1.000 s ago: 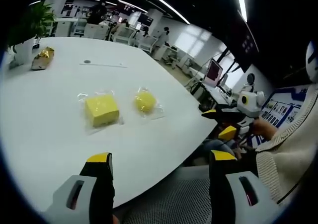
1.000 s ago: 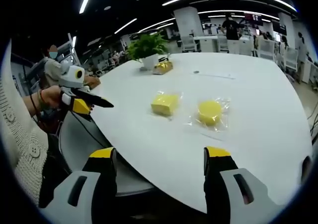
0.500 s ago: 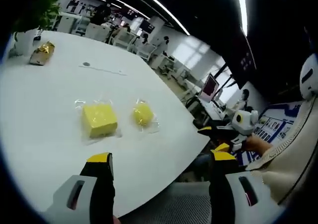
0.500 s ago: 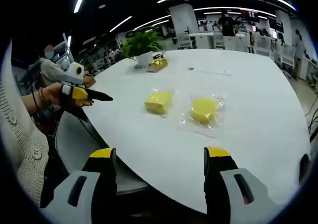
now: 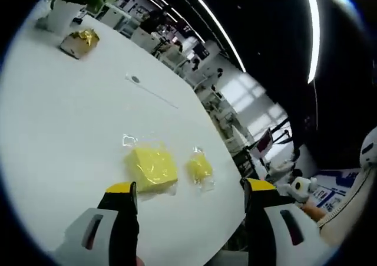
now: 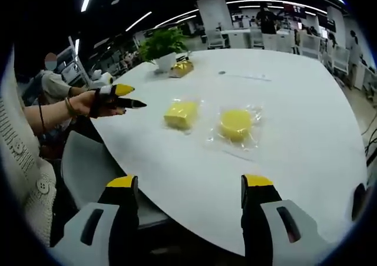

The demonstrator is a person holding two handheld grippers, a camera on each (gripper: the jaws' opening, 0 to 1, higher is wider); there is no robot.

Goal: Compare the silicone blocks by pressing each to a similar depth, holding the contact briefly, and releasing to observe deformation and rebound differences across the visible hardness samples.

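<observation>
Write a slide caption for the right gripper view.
Open right gripper faces two bagged yellow silicone blocks on white table; left gripper approaches.

Table [image 6: 306, 130]: plain white, glossy.
Square block [image 6: 181, 114], on table: yellow, in clear film wrap.
Round block [image 6: 235, 124], just beside square block: yellow, clear film wrap.
Plant [image 6: 162, 42], at table's far edge: green leaves, white pot.
Packet [image 6: 181, 69], beside plant: gold foil.
Right gripper [image 6: 191, 210]: black jaws, yellow tips, grey bodies.
Left gripper [image 5: 189, 219]: black jaws, yellow tips, grey bodies.
Sleeve [image 6: 23, 160], left of table: cream knit, pale button.
Chair [image 6: 88, 171], at table's near edge: grey.
</observation>
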